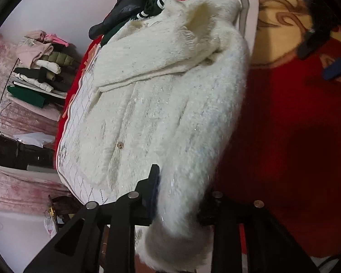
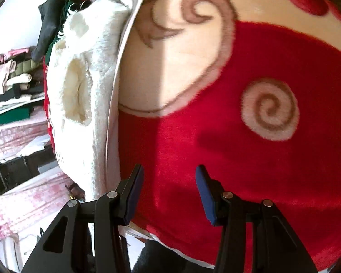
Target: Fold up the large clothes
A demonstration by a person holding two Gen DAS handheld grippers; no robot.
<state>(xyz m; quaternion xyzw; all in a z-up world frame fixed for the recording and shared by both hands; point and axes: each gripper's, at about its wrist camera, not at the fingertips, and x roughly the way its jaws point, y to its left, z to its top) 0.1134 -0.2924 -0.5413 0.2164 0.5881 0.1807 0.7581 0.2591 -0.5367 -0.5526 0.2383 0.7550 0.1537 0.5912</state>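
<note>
Currently the left gripper (image 1: 179, 195) is clamping a bunched fuzzy edge of the white cardigan (image 1: 161, 104), fabric wadded between its fingers (image 1: 153, 188), so it is grasping the garment. The cardigan is lying on the gridded white mat (image 1: 76, 122), which is sitting on the red patterned blanket (image 1: 284, 136) covering the bed. Its long axis is running away from the left fingers toward the dark clothes (image 1: 127, 6) piled at the mat's far end, with one sleeve (image 1: 161, 52) already lying folded across the body. The right gripper (image 2: 169, 193) is hovering over bare blanket off the cardigan's right side, fingers spread apart and holding nothing. In the right wrist view the cardigan is lying to the left of those fingers, past the mat's edge. Judgement: left hand is the one on the cloth; the right would need to travel left across the mat's border to pick up the matching edge before any fold along the long axis.
</note>
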